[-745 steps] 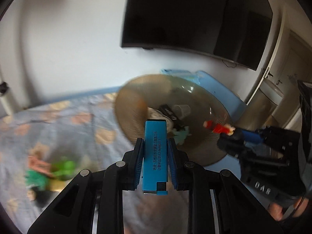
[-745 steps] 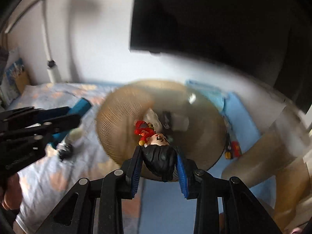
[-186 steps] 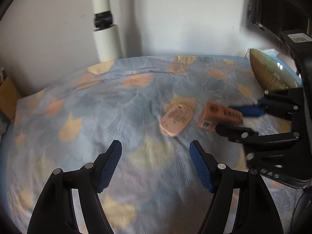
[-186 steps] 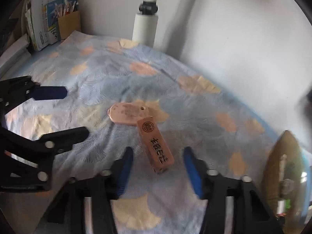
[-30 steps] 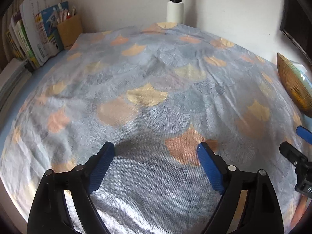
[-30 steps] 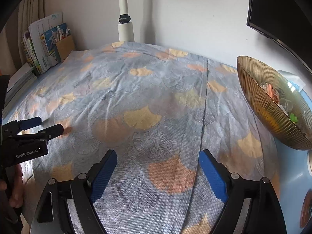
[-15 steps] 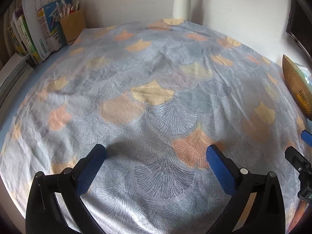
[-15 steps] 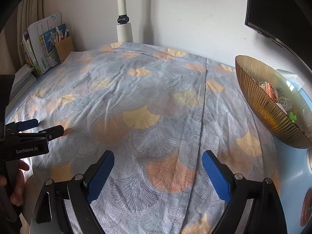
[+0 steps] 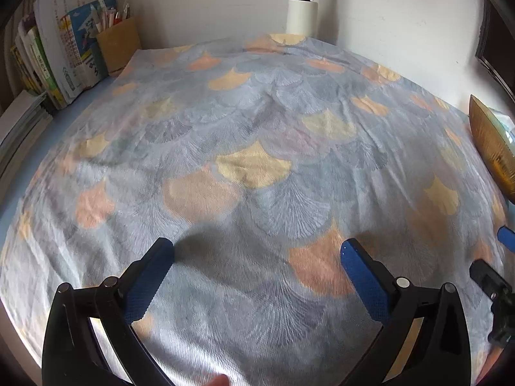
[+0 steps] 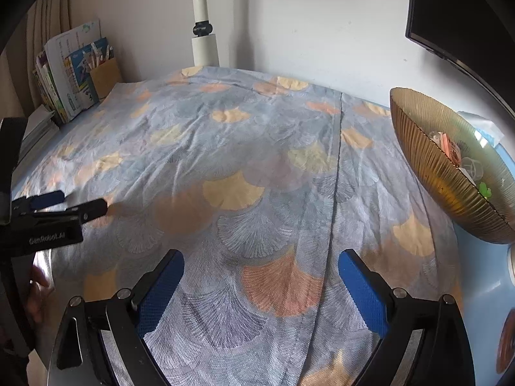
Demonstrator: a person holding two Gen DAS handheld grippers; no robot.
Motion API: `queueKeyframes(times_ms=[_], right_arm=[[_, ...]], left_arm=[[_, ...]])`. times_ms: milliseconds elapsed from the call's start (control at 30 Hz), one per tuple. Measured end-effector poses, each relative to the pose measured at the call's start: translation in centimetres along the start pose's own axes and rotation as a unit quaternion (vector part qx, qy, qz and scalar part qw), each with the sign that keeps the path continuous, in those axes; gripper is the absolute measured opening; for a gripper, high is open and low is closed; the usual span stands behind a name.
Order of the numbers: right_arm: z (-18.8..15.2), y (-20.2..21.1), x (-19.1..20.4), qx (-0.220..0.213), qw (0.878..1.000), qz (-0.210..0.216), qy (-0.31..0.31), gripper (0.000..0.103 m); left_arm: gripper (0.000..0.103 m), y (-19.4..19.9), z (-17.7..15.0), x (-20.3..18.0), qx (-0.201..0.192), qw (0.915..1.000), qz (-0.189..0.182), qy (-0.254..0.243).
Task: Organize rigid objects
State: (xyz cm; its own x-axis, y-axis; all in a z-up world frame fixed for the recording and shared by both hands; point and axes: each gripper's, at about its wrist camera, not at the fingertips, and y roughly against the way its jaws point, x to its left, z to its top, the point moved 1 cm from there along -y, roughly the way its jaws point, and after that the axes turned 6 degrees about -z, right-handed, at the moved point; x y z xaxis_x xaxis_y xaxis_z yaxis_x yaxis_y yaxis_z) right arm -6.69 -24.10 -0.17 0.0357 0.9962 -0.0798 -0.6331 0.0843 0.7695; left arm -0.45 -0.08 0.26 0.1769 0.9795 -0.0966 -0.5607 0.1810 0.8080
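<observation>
Left wrist view: left claw [image 9: 257,251] spread wide, nothing between the pads, jaws lately opened to full; only patterned cloth [image 9: 257,160] ahead, no loose item on it; bowl [image 9: 492,144] edge at 3 o'clock; books [image 9: 64,51] at 10 o'clock. Right wrist view: right claw [image 10: 260,263] also spread and empty, jaws just widened a little more; bowl [image 10: 450,173] at 2 o'clock, near, holding the gathered small items [image 10: 463,160]; left claw [image 10: 74,204] at 9 o'clock. Judged: sorting looks done; bowl nearer the right claw, nothing left to reach for.
</observation>
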Motion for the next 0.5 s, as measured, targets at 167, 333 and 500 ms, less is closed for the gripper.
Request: queueKeyframes(times_ms=[167, 333, 500], right_arm=[[-0.09, -0.53, 0.12, 0.016, 1.0, 0.002, 0.0, 0.096], [-0.14, -0.62, 0.0, 0.019, 1.0, -0.001, -0.004, 0.096], [-0.03, -1.09, -0.24, 0.027, 1.0, 0.0, -0.004, 0.096]], left_arm=[[0.103, 0.04, 0.01, -0.03, -0.001, 1.0, 0.0, 0.001], [0.103, -0.17, 0.32, 0.22, 0.001, 1.0, -0.003, -0.003], [0.103, -0.26, 0.43, 0.36, 0.001, 1.0, -0.004, -0.005]])
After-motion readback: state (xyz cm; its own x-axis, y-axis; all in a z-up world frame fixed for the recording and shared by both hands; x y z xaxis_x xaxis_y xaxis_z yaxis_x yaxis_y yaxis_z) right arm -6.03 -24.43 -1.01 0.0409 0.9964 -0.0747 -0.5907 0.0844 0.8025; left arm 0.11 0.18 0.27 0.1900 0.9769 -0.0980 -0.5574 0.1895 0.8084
